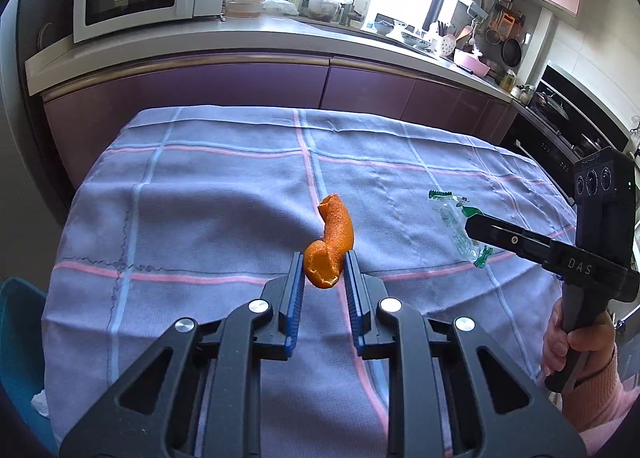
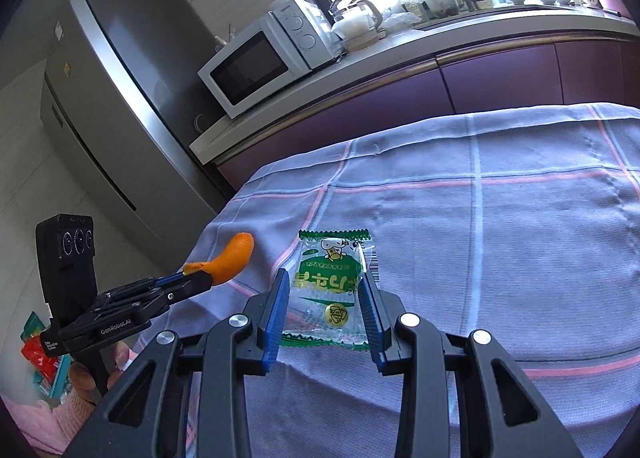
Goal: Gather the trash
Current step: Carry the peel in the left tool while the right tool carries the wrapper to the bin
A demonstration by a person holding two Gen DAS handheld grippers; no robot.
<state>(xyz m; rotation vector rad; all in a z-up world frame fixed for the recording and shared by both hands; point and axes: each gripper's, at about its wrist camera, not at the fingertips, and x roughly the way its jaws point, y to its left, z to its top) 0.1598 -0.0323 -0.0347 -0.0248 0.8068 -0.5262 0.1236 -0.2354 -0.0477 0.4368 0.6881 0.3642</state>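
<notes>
Your left gripper is pinching the orange peel, your right gripper the green wrapper; jerking risks dropping either.

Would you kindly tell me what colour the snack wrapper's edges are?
Green zigzag edges on the clear snack wrapper, seen best in the right wrist view.

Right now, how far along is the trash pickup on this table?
Midway. Both pieces are off the tablecloth and no other trash shows on it. In hand: the left gripper pinches the orange peel; the right gripper holds the green snack wrapper. Left: dropping both in a bin; none is clearly in view.
</notes>
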